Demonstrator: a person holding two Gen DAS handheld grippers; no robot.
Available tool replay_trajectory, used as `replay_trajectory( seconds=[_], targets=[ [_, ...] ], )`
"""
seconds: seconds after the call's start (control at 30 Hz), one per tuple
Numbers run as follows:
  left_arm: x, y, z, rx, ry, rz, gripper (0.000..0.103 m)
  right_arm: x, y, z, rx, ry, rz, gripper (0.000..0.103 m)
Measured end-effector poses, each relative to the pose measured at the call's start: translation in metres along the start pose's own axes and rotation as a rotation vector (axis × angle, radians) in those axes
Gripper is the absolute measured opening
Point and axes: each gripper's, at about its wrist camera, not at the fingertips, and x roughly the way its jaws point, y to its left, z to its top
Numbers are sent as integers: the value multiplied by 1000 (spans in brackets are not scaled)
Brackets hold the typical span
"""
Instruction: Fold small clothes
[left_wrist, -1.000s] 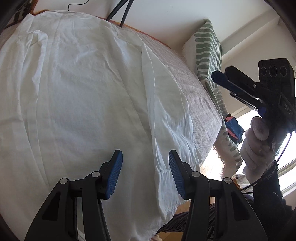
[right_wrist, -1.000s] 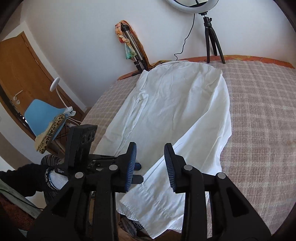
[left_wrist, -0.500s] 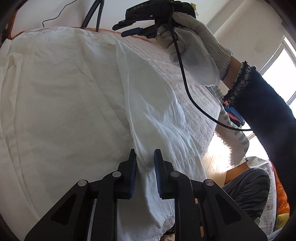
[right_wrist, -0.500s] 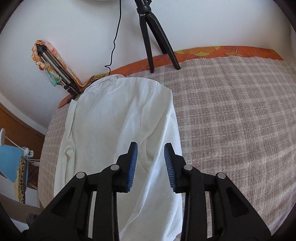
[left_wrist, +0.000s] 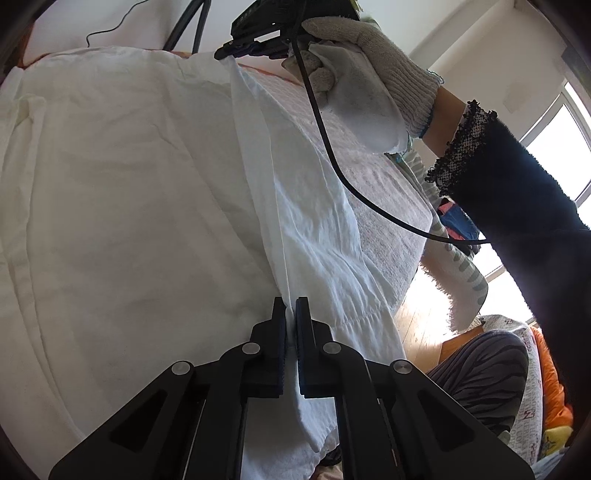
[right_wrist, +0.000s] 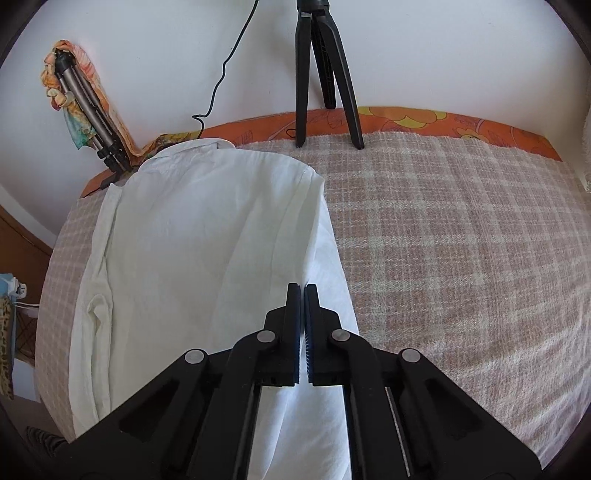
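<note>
Gripping the white shirt (left_wrist: 129, 206) at two spots along its long side edge, you have it spread flat on the checked blanket (right_wrist: 461, 240) of the bed. Your left tongs (left_wrist: 291, 317) have just been closing and now pinch a ridge of fabric near the hem. Your right tongs (right_wrist: 303, 295) have also just closed; seen from the left wrist they clamp the same edge up by the shoulder, gloved hand (left_wrist: 369, 74) behind them. Likely step: lifting this side to fold it across. Risks: the pinches look thin, so cloth may slip out if you pull hard; grabbing only one layer would leave the underside behind; uneven lifting would skew the fold; the dangling cable (left_wrist: 332, 155) could drag over the fabric.
</note>
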Motion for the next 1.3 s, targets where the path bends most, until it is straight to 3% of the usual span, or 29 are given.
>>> replay_trajectory(
  seconds=[0.2, 0.43, 0.53, 0.63, 0.7, 0.83, 0.97, 1.1, 1.13, 1.2, 1.3],
  targets=[
    [-17, 3, -9, -32, -21, -20, 3, -4, 43, 6, -80, -5, 46, 3],
    [-16, 12, -13, -61, 1, 4, 3, 46, 84, 1, -178, 58, 22, 3],
    [-11, 13, -12, -65, 14, 16, 3, 69, 77, -3, -156, 87, -28, 3],
    [-13, 11, -10, -37, 13, 37, 5, 73, 59, -5, -98, 99, 10, 3],
    [-14, 8, -9, -11, 8, 63, 6, 57, 45, -4, -48, 68, 62, 3],
    [-26, 8, -10, -6, -10, 79, 8, 3, 18, -12, 15, -37, 115, 20],
    [-37, 5, -10, 3, -47, 78, 8, -48, -11, -40, 64, -110, 186, 20],
    [-41, -4, -10, 39, -64, 94, 8, -77, -27, -88, 82, -99, 213, 21],
    [-43, -5, -10, 44, -70, 97, 8, -78, -32, -102, 31, -220, 308, 21],
    [-45, -8, -8, 51, -81, 97, 8, -78, -44, -130, 45, -209, 301, 22],
    [-45, -15, -9, 69, -82, 89, 8, -71, -62, -166, 93, -169, 315, 38]
  ],
)
